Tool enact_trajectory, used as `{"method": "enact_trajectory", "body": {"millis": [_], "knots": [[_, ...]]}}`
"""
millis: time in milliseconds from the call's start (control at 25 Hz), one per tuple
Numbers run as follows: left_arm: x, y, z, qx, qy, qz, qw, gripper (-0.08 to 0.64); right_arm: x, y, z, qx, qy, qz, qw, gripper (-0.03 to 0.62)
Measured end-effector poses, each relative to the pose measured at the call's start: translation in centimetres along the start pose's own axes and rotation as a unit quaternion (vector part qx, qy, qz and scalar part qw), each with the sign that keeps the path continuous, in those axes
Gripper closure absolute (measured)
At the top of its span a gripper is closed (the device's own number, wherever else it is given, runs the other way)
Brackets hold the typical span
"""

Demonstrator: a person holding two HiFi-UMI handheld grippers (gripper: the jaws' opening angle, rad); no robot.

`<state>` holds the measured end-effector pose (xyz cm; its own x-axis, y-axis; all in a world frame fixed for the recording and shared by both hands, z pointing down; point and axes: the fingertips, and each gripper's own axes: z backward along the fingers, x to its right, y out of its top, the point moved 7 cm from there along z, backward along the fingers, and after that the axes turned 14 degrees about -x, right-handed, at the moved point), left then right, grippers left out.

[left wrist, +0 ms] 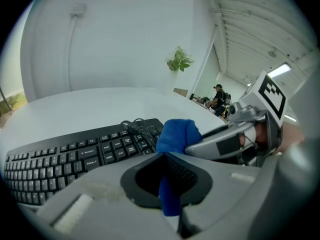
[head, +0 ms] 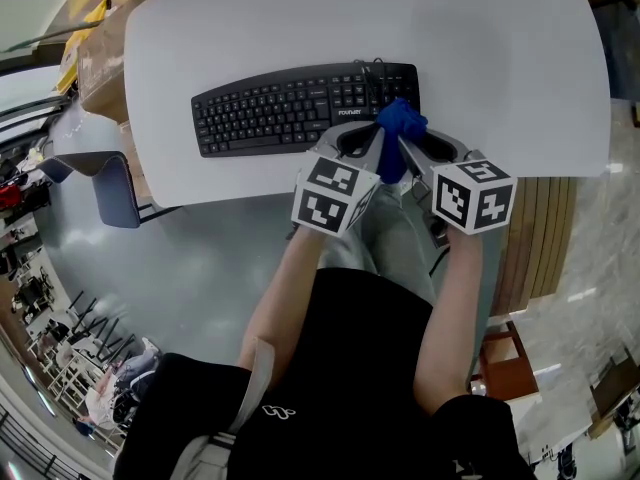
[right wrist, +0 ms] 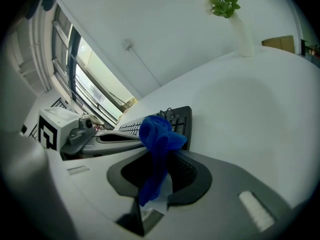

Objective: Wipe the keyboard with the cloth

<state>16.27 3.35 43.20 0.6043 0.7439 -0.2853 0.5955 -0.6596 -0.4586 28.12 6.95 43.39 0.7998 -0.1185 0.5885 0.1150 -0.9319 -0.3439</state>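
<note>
Left gripper (head: 372, 146) jaws pinched on blue cloth (head: 400, 121). Right gripper (head: 415, 150) pinches same cloth (shared grip, likely bunching it into a wiping pad). Cloth hangs over keyboard (head: 290, 108) right end, contact unclear. Table (head: 500, 58) beyond.

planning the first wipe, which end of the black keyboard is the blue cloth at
The right end of the black keyboard, where the coiled cable lies: the blue cloth is by that front corner, not the left end.
</note>
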Motion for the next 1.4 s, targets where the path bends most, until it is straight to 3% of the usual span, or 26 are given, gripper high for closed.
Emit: {"method": "enact_trajectory", "body": {"millis": [520, 920, 1200, 1400], "knots": [[3.6, 1.6, -2.1, 0.002, -0.023, -0.026, 0.9994, 0.561, 3.5, -1.0, 2.5, 0.010, -0.036, -0.024, 0.999, 0.502], [3.8, 2.3, -0.2, 0.028, 0.001, -0.035, 0.9990, 0.561, 3.7, 0.7, 6.3, 0.061, -0.074, -0.009, 0.995, 0.502], [2.6, 1.9, 6.5, 0.106, 0.042, -0.017, 0.9933, 0.561, -1.6, 1.5, 10.4, 0.165, -0.121, 0.045, 0.978, 0.502], [0.3, 2.3, 13.8, 0.208, 0.081, -0.002, 0.9748, 0.561, -7.5, 3.5, 12.3, 0.255, -0.138, 0.109, 0.951, 0.502]]}}
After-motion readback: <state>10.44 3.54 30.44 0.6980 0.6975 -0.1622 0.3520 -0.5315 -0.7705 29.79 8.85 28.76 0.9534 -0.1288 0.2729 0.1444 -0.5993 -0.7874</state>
